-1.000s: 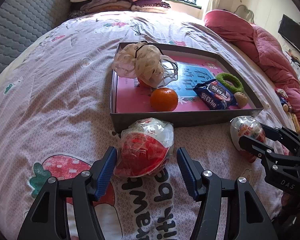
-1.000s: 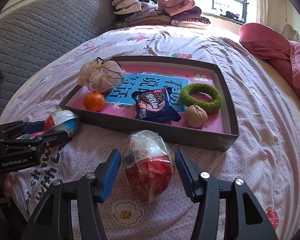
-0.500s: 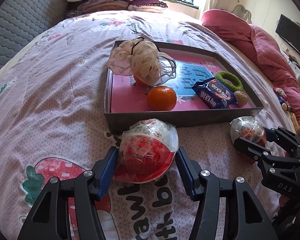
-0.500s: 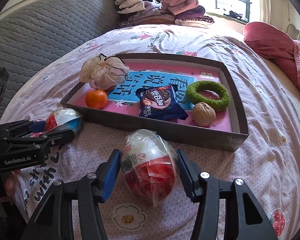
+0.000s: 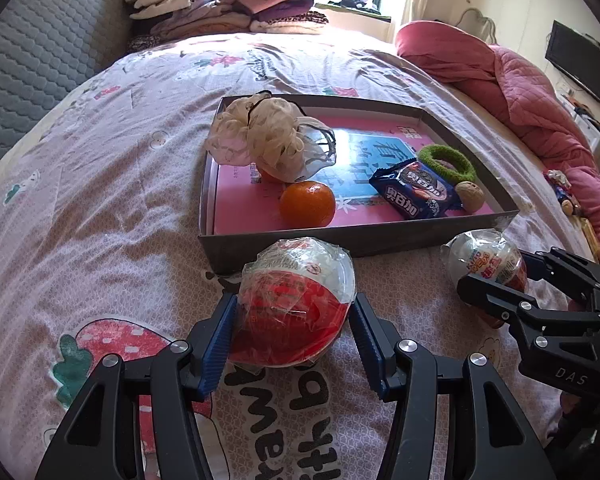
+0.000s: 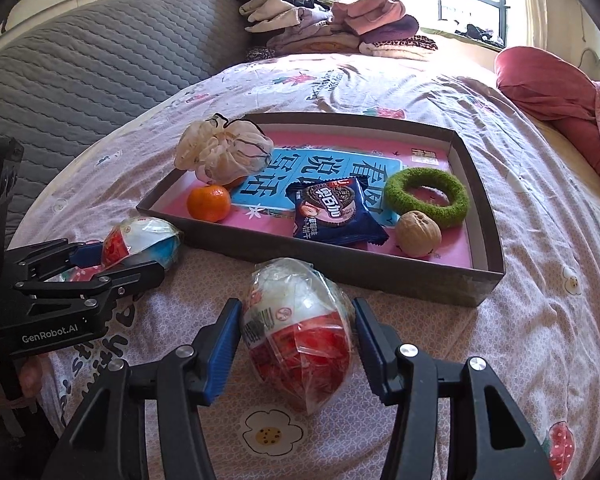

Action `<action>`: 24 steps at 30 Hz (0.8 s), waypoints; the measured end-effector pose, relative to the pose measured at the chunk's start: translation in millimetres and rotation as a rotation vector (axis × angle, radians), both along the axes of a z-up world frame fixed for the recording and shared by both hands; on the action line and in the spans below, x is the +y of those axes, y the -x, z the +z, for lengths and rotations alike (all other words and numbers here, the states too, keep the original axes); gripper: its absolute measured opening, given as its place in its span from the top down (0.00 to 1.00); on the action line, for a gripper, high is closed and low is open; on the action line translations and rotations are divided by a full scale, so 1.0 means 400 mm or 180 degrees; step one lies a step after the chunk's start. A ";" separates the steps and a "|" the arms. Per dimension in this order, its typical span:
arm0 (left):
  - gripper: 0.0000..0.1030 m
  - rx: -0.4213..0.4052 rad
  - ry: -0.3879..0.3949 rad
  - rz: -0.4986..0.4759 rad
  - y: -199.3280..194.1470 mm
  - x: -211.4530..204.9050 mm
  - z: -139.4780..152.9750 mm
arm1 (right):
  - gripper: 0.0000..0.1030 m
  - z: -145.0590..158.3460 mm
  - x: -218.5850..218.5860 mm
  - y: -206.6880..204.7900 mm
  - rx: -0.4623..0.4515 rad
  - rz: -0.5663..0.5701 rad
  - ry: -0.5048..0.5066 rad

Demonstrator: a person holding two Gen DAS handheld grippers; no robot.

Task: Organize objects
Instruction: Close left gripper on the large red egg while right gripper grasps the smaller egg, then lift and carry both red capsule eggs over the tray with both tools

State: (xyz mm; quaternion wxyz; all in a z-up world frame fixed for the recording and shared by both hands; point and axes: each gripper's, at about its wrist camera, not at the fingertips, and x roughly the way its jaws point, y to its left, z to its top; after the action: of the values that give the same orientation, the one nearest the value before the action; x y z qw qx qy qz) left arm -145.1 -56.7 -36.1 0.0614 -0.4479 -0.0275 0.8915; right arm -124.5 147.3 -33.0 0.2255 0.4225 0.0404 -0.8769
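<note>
Two plastic-wrapped red-and-white toy eggs lie on the bedsheet in front of a grey tray. My left gripper is shut on the left egg, with both blue pads against its wrapper. The right egg sits between the pads of my right gripper, which touch it on both sides. In the tray are a mandarin, a blue biscuit packet, a walnut, a green ring and a cream mesh bag.
The bed has a pink printed sheet. A grey quilted headboard stands at the left, folded clothes are piled at the back, and a pink quilt lies along the right. A wall television hangs far right.
The left jaws have come in onto the left egg. The right pads have closed the small gaps beside the right egg. Both views have shifted slightly closer to the eggs.
</note>
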 end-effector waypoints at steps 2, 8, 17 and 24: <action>0.44 0.0022 -0.0008 -0.0015 -0.004 0.006 0.009 | 0.47 0.007 0.001 -0.002 0.0019 -0.0008 0.0022; 0.44 0.0141 -0.0033 -0.0059 -0.018 0.020 0.048 | 0.47 0.035 0.007 -0.010 0.0096 -0.0001 0.0093; 0.44 0.0277 -0.0055 -0.0061 -0.032 0.027 0.091 | 0.47 0.068 0.007 -0.021 0.0177 0.0006 0.0158; 0.44 0.0368 -0.0049 -0.0070 -0.033 0.036 0.121 | 0.47 0.107 0.014 -0.033 0.0301 -0.0014 0.0226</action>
State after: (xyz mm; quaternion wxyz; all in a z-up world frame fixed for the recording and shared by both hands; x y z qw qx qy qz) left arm -131.7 -42.3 12.4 0.0762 -0.3954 -0.0258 0.9150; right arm -111.4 153.0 10.0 0.2363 0.3724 0.0190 -0.8973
